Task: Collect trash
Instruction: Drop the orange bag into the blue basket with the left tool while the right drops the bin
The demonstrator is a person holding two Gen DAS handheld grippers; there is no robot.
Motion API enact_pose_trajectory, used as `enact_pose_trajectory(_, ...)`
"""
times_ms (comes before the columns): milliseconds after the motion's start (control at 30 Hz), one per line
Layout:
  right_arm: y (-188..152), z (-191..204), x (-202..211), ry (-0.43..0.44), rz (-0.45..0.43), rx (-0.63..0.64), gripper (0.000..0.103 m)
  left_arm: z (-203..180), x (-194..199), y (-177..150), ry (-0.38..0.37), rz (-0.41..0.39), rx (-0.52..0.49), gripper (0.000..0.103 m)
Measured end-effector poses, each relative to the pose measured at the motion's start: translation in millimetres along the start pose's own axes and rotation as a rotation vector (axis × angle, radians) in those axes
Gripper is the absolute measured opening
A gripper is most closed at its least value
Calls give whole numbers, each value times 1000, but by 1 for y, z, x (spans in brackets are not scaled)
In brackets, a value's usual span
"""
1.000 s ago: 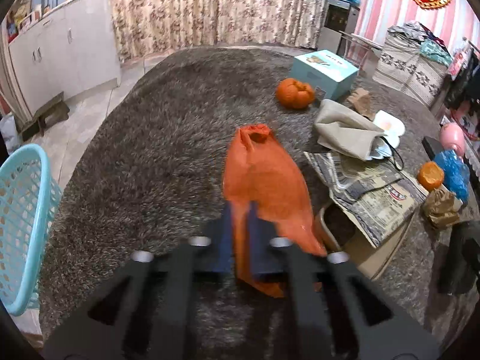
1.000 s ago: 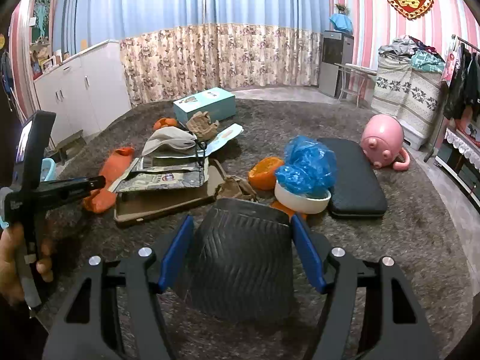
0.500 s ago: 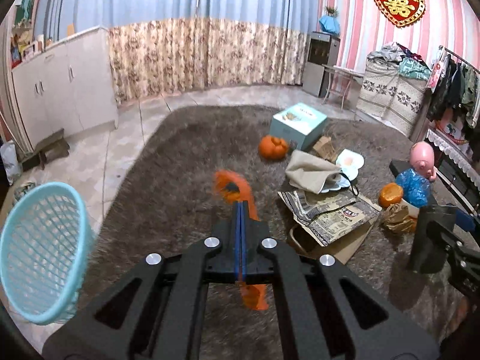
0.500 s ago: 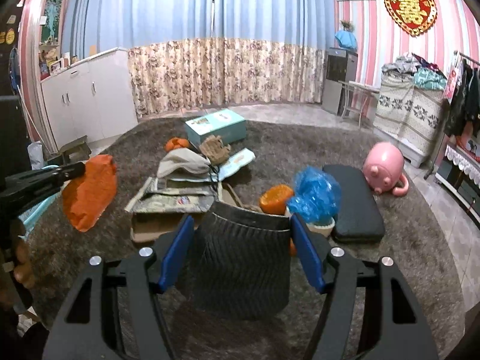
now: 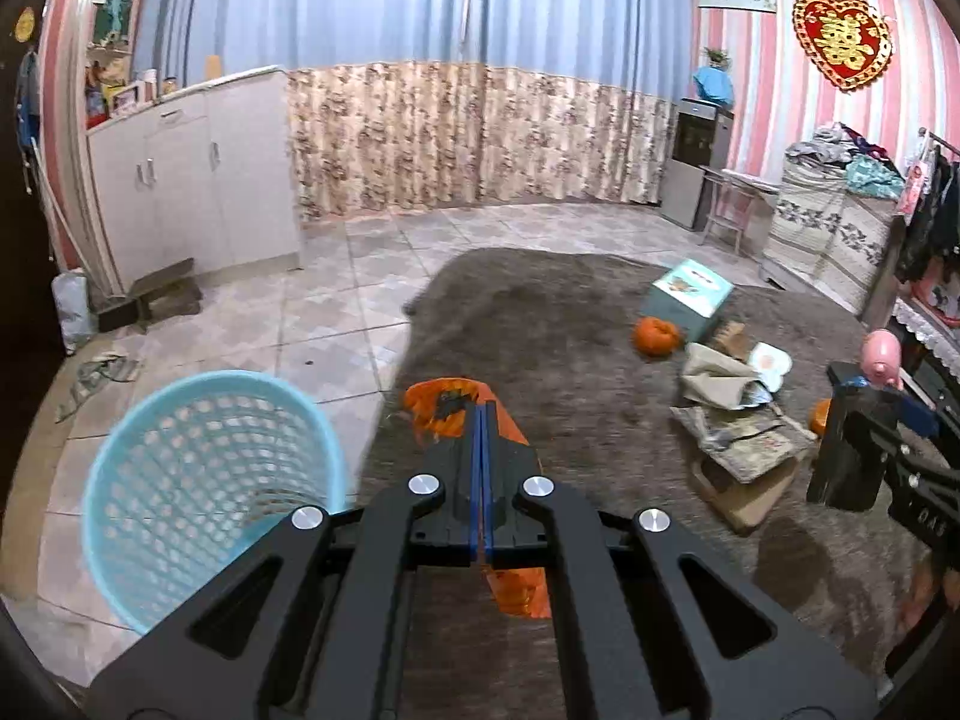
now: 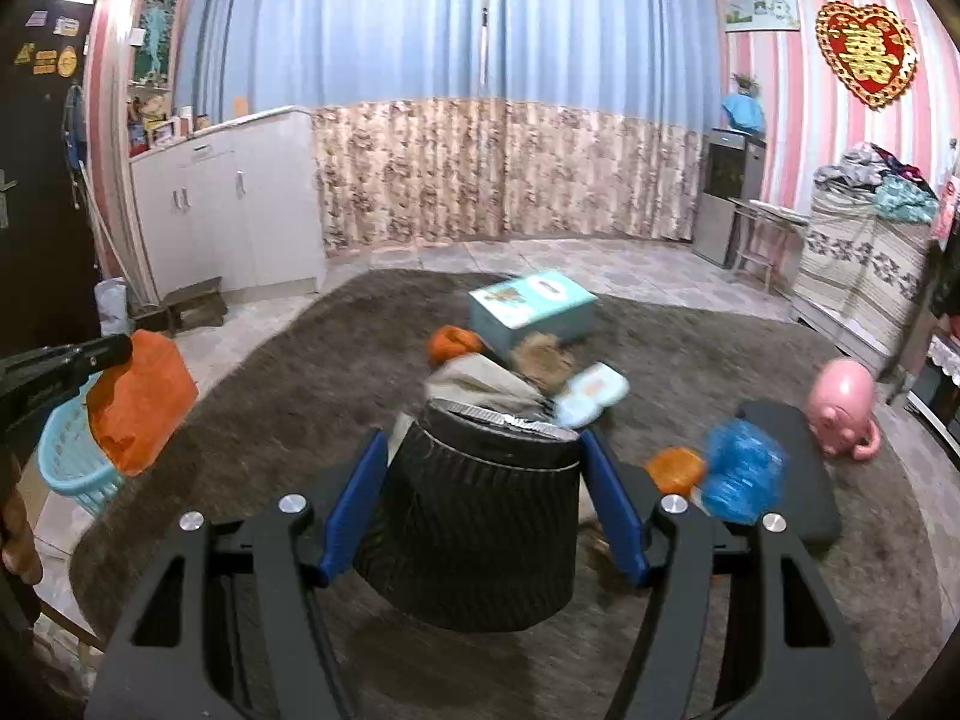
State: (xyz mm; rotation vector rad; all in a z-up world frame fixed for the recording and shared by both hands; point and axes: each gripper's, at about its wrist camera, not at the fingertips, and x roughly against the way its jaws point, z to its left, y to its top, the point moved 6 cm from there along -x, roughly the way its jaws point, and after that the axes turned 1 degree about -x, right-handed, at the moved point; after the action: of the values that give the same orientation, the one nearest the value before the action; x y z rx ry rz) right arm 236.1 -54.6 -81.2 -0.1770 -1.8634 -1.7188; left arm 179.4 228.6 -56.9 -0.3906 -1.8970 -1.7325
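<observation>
My left gripper (image 5: 483,414) is shut on an orange plastic bag (image 5: 444,405), which hangs in the air above the carpet edge. A light-blue mesh basket (image 5: 198,480) stands on the tiles just left of it. In the right wrist view the same orange bag (image 6: 141,402) dangles from the left gripper (image 6: 120,348), above the basket (image 6: 69,456). My right gripper (image 6: 480,450) is shut on a black ribbed container (image 6: 480,516), lifted off the carpet, its blue pads pressed on both sides. That container (image 5: 846,450) shows at the right edge of the left wrist view.
On the brown carpet (image 6: 336,372) lie a teal box (image 6: 531,306), an orange ball (image 6: 453,345), a beige cloth (image 5: 717,375), newspapers on cardboard (image 5: 744,444), a blue plastic bag (image 6: 744,471), a black mat (image 6: 804,480) and a pink pig toy (image 6: 843,405). White cabinets (image 5: 192,180) line the left wall.
The left gripper closed fully on the orange bag, lifted it off the carpet and swung left to beside the basket. The right gripper rose with the black container.
</observation>
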Motion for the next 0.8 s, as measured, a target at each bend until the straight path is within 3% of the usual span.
enact_pose_trajectory(467,45,119,-26,179,-39,62,65,113,22,11,120,-36,55,0)
enact_pose_trajectory(800,47,169,-57,216,-20,96,65,178,4,-1,185,-9,90,0)
